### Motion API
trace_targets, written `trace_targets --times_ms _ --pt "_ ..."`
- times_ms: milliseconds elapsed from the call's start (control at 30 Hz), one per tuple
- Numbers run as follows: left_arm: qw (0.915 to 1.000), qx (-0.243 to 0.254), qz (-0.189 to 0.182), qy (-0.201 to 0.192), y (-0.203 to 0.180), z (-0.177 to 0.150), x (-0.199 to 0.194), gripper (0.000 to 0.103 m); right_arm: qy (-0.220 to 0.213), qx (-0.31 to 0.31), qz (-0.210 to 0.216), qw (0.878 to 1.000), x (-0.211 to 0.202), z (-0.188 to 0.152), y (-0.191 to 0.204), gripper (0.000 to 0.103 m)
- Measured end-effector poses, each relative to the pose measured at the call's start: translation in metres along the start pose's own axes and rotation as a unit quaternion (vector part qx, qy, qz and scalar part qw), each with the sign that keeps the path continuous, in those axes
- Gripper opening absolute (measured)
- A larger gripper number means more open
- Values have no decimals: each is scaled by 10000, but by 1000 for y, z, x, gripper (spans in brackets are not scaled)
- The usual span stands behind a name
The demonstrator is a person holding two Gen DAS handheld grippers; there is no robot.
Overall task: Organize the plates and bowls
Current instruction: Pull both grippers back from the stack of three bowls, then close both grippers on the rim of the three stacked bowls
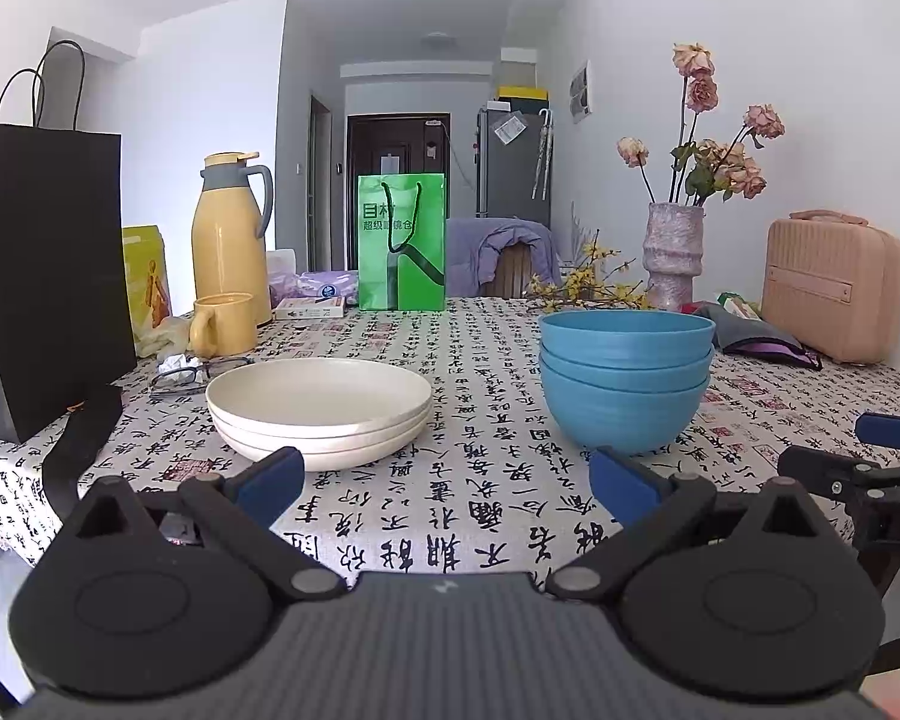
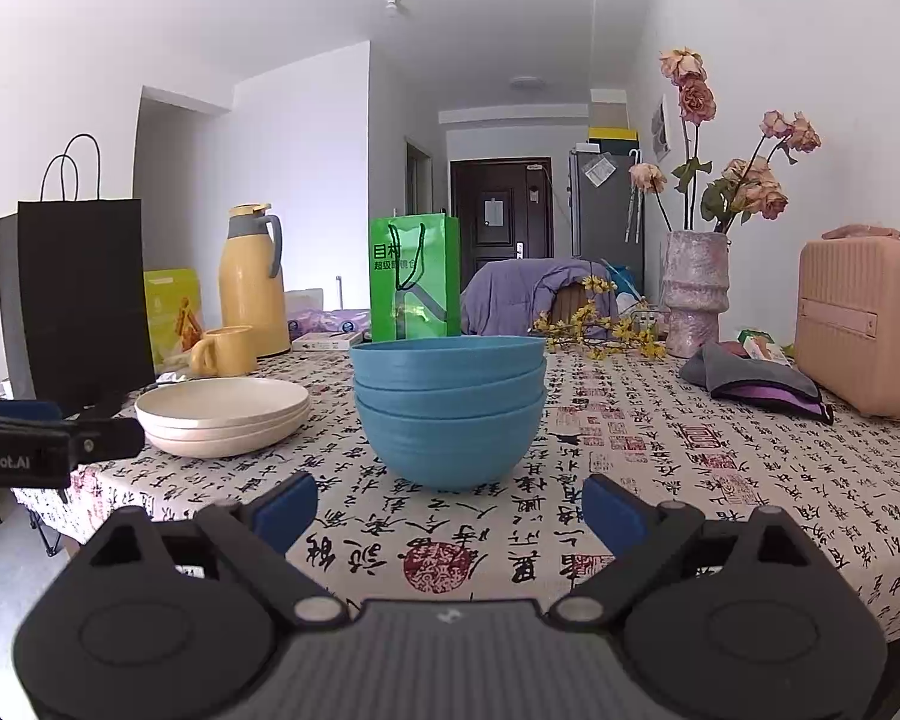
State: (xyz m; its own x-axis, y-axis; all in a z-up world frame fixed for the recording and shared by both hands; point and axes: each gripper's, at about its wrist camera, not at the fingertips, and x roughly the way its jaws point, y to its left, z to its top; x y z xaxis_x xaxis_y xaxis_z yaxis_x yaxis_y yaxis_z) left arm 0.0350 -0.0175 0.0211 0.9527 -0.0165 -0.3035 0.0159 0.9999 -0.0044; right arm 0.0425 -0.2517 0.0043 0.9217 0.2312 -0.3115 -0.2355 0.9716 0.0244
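Table [image 1: 462, 360], calligraphy-print cloth, cluttered along the far edge: black paper bag [image 1: 48, 276] far left, yellow thermos [image 1: 229, 234], green bag [image 1: 401, 243], vase [image 1: 673, 255] and pink case [image 1: 831, 294] far right.

Blue bowls [image 2: 449, 405]: nested stack of three, centre, upright. Cream plates [image 1: 319, 405]: stacked to the left of the bowls, apart from them; looks like three, though the rims are hard to count.

Left gripper [image 1: 447, 474] hangs at the near edge, jaws spread wide, holding nothing, facing the gap between the stacks. Right gripper [image 2: 450, 501] likewise released and empty, squared on the bowls.

Judgement: sorting appears finished or nearly so; both stacks are tidy. Any next move would be a straightening nudge or pulling clear.

The right view shows the full pink case and the bowls head-on; the left view alone shows spectacles [image 1: 195, 375] by the plates.
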Motion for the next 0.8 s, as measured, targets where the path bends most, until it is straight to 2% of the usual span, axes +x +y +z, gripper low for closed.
trace_targets --times_ms 567,800 --pt "9996 -146 -40 245 1 12 29 103 -14 290 -205 9994 18 9 -18 95" --pt "9978 -384 -415 350 -3 40 62 103 -14 628 -59 9980 41 35 -36 95"
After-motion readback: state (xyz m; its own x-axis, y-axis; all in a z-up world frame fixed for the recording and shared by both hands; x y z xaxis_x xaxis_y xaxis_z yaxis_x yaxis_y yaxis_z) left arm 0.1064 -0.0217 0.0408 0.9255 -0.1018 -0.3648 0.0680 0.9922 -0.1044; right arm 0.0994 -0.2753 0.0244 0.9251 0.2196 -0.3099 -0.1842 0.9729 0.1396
